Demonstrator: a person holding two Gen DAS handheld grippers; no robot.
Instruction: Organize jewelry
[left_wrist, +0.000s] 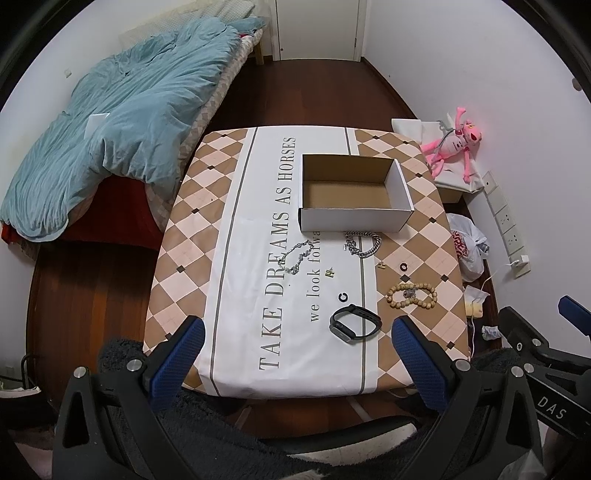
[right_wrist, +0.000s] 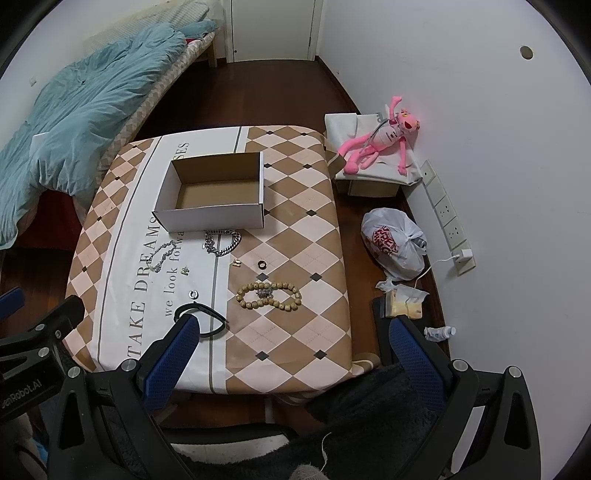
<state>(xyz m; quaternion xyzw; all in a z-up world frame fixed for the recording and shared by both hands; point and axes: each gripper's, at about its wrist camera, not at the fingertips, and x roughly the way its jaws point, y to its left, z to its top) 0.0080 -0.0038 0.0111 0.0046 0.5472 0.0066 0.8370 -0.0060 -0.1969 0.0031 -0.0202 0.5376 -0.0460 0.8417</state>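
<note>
progress: 0 pieces in the cardboard box (left_wrist: 354, 192), it looks empty | left to do: silver chain bracelet (left_wrist: 364, 243), thin necklace (left_wrist: 295, 256), wooden bead bracelet (left_wrist: 412, 295), smartwatch (left_wrist: 354, 323) and small rings lie on the table (left_wrist: 229, 236) between box and near edge | pose: left gripper (left_wrist: 295, 354) and right gripper (right_wrist: 291, 354) both wide, holding nothing, above the near edge

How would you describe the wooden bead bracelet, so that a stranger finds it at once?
Start at the open cardboard box on the table. Come toward the near edge, past the silver chain. The wooden bead bracelet lies on the brown diamonds, the only loop of round tan beads.
</note>
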